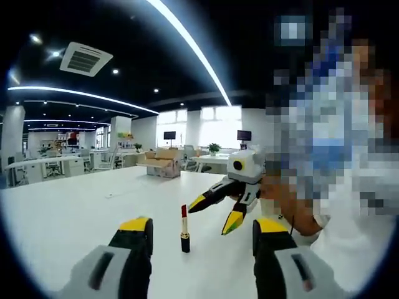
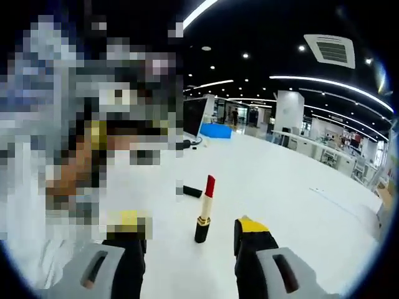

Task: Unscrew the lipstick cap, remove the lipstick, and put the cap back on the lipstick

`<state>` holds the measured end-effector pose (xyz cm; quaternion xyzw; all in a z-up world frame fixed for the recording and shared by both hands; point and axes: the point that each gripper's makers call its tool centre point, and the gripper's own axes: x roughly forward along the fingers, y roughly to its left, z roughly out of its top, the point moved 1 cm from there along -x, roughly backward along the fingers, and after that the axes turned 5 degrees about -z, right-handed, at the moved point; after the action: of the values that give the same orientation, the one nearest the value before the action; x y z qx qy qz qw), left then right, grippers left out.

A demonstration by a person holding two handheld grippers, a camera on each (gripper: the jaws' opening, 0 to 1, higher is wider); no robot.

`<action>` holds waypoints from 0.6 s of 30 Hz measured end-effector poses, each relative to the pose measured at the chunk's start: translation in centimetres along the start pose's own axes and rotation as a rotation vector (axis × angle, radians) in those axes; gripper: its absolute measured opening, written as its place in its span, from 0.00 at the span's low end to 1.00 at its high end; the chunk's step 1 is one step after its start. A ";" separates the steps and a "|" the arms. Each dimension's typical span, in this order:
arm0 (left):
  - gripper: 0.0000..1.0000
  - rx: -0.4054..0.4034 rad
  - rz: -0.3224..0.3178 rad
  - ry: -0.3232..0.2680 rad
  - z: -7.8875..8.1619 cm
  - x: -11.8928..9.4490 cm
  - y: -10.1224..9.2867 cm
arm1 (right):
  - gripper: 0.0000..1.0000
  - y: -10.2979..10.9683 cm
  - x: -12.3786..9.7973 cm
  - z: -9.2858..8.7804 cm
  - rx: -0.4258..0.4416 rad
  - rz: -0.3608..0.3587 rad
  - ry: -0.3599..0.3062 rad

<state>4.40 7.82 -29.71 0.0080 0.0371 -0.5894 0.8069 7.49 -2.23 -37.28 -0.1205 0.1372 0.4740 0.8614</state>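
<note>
The lipstick [image 1: 184, 229] stands upright on the white table [image 1: 68, 212], uncapped (red tip extended), well in from its edges. In the left gripper view, the left gripper [image 1: 202, 233] hovers with jaws spread, the lipstick just beyond them; the right gripper [image 1: 215, 212] sits beside it, jaws apart, empty. In the right gripper view, the black cap [image 2: 192, 191] lies on its side just behind the lipstick.

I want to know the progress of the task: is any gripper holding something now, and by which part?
Nothing is held. The lipstick stands uncapped on the table between open jaws; the cap lies behind it.
</note>
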 end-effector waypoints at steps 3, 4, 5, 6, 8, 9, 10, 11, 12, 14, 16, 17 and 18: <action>0.66 0.003 -0.001 0.000 0.1 0.0 -0.1 | 0.50 -0.2 1.2 -0.8 0.026 -0.010 0.021; 0.66 0.003 -0.002 0.000 0.1 0.0 -0.1 | 0.50 -0.3 1.5 -1.0 0.040 -0.015 0.023; 0.66 0.004 -0.002 0.000 0.1 0.0 -0.1 | 0.50 -0.4 1.9 -1.2 0.049 -0.021 0.022; 0.66 0.005 -0.003 0.000 0.1 0.0 -0.1 | 0.50 -0.4 2.1 -1.3 0.054 -0.022 0.023; 0.66 0.005 -0.004 -0.001 0.1 0.1 -0.2 | 0.50 -0.5 2.6 -1.6 0.064 -0.022 0.025; 0.66 0.005 -0.005 -0.001 0.2 0.1 -0.2 | 0.50 -0.4 2.8 -1.8 0.067 -0.020 0.028; 0.66 0.005 -0.005 -0.002 0.2 0.1 -0.2 | 0.50 -0.4 3.0 -2.0 0.070 -0.017 0.030; 0.66 0.005 -0.005 -0.001 0.2 0.1 -0.2 | 0.49 -0.3 3.2 -2.2 0.073 -0.013 0.032; 0.66 0.005 -0.006 -0.001 0.2 0.1 -0.2 | 0.48 -0.3 3.4 -2.3 0.075 -0.011 0.034; 0.66 0.004 -0.007 -0.001 0.1 0.1 -0.2 | 0.43 -0.4 3.6 -2.6 0.075 -0.014 0.034; 0.66 0.005 -0.007 -0.001 0.2 0.1 -0.2 | 0.40 -0.6 3.9 -2.8 0.089 -0.016 0.032; 0.66 0.005 -0.007 -0.002 0.2 0.1 -0.2 | 0.39 -0.7 4.0 -2.8 0.098 -0.019 0.027; 0.66 0.005 -0.007 -0.003 0.2 0.1 -0.3 | 0.38 -0.8 4.2 -3.0 0.104 -0.023 0.024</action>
<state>4.20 7.60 -29.51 0.0093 0.0345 -0.5922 0.8050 9.97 -0.40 -41.44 -0.0828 0.1704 0.4551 0.8701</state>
